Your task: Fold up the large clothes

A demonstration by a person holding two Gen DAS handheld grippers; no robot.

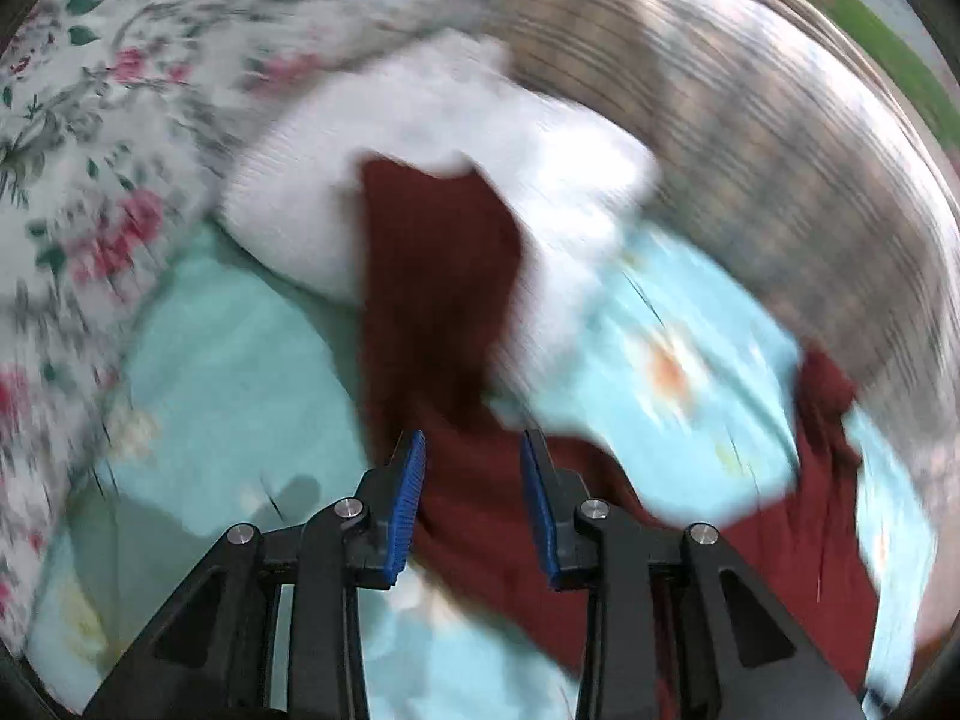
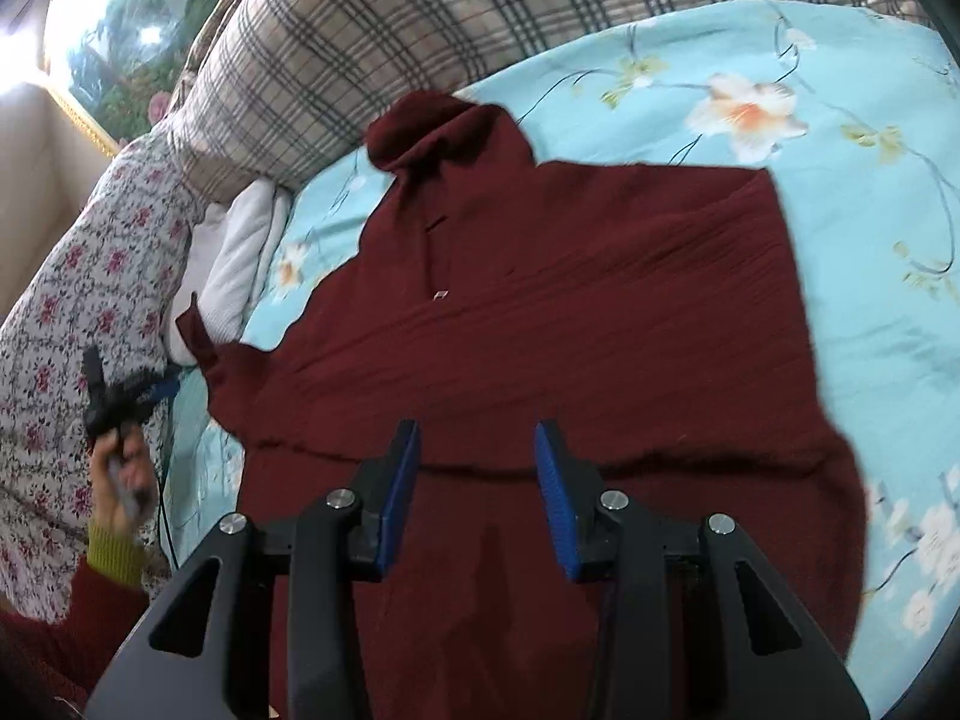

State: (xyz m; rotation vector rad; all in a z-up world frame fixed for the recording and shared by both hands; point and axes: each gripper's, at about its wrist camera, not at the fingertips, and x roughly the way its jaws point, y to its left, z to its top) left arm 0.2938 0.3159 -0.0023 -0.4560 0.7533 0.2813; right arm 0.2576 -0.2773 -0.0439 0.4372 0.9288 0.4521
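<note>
A dark red turtleneck sweater (image 2: 540, 312) lies spread on a light blue flowered bedsheet (image 2: 780, 108), collar toward the pillows, its right side folded in. My right gripper (image 2: 476, 438) is open and empty just above the sweater's lower part. In the blurred left wrist view, my left gripper (image 1: 473, 450) is open over the sweater's sleeve (image 1: 438, 288), which stretches toward a white folded cloth (image 1: 420, 108). The left gripper also shows in the right wrist view (image 2: 120, 402), at the sweater's left edge, held by a hand.
A plaid pillow (image 2: 390, 30) lies at the head of the bed. A pink-flowered quilt (image 2: 90, 276) runs along the left side. The white folded cloth (image 2: 240, 258) lies between the quilt and the sweater. A framed picture (image 2: 120, 30) hangs behind.
</note>
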